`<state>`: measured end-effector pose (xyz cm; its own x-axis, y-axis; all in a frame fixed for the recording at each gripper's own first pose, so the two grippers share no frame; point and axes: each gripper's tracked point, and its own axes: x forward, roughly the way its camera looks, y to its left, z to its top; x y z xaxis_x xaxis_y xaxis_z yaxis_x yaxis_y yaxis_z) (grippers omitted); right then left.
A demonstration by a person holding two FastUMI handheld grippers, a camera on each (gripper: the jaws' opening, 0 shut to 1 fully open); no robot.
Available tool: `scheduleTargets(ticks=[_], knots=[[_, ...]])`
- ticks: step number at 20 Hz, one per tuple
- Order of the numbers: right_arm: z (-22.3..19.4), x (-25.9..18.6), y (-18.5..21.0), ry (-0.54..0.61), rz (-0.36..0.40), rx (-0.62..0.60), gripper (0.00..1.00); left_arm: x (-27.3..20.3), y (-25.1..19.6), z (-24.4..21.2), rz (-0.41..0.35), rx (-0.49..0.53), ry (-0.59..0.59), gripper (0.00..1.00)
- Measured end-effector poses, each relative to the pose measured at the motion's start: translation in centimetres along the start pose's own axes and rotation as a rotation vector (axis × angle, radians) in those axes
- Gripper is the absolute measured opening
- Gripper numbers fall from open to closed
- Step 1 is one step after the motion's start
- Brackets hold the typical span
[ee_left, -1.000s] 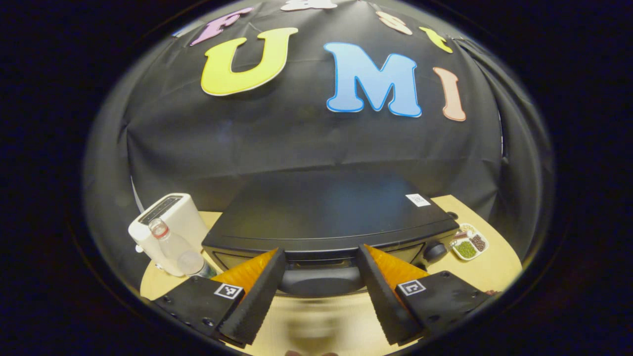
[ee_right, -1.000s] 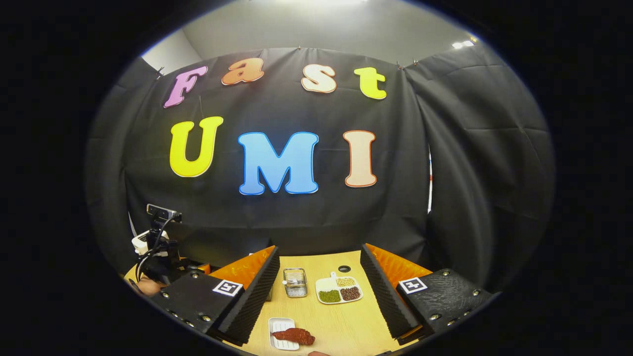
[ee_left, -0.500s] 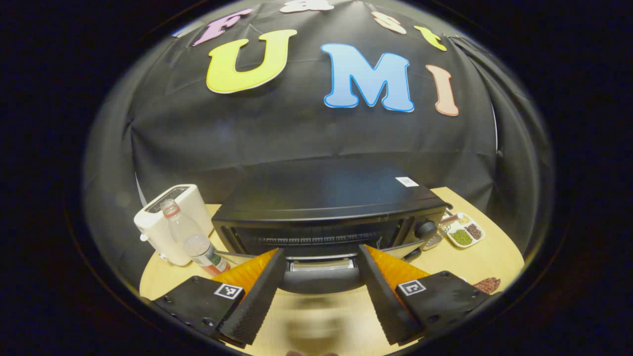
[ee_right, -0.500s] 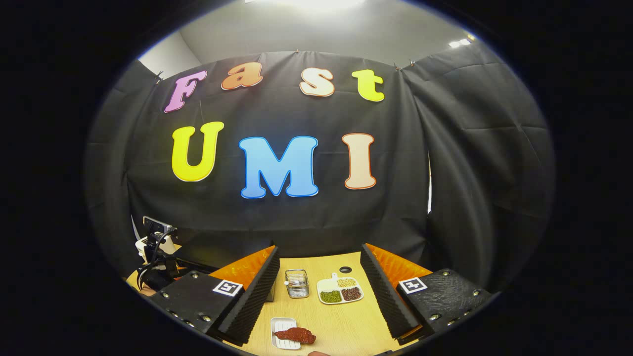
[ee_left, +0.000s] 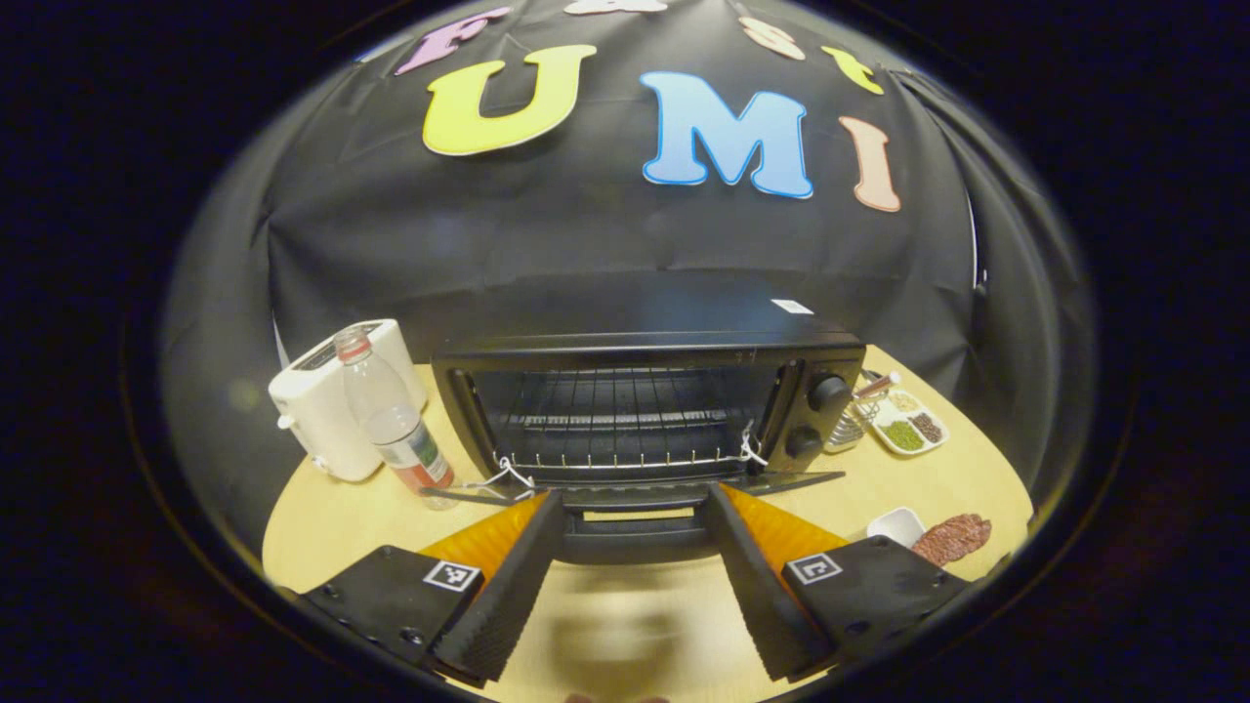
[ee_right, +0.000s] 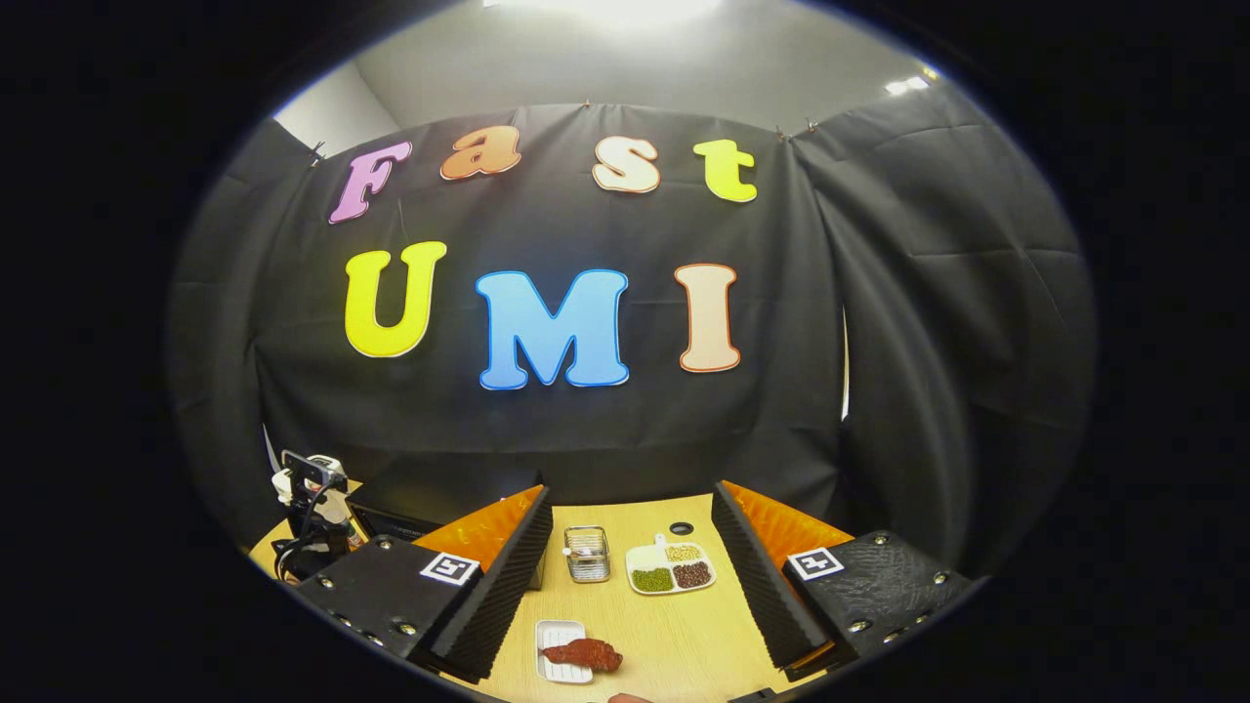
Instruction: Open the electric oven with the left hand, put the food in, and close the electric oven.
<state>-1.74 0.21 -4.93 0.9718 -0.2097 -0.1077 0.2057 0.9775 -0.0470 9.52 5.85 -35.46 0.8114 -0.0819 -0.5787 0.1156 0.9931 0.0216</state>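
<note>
Oven (ee_left: 645, 391) door (ee_left: 635, 500) is swung down at 6 o'clock w/ handle (ee_left: 635, 539) between left gripper (ee_left: 635, 586) fingers, spread apart; right gripper (ee_right: 635, 586) is held agape above meat (ee_right: 583, 652), ready for pickup.

Seen from the left gripper view, the electric oven (ee_left: 645, 391) stood straight ahead of the jaws, its door (ee_left: 635, 493) folded down toward them and the door handle (ee_left: 635, 539) between the two fingers. A toaster (ee_left: 322, 410) and a water bottle (ee_left: 395, 430) stood left of the jaws, the bottle in front. In the right gripper view, a small dish (ee_right: 559, 652) bearing the meat (ee_right: 589, 654) lay between the jaws, with a wire basket (ee_right: 587, 554) and a divided bean plate (ee_right: 670, 569) beyond it.
</note>
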Motion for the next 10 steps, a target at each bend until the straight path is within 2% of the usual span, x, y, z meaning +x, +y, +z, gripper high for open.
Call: scheduleTargets(ticks=[1,10], knots=[[-0.1,-0.2,-0.1,0.002,-0.001,0.0,0.99,-0.2,-0.1,-0.3,0.002,0.011,-0.002,1.0],[-0.8,-0.6,0.0,0.018,0.006,-0.005,0.99,-0.7,-0.3,-4.1,-0.001,0.045,0.06,1.0]])
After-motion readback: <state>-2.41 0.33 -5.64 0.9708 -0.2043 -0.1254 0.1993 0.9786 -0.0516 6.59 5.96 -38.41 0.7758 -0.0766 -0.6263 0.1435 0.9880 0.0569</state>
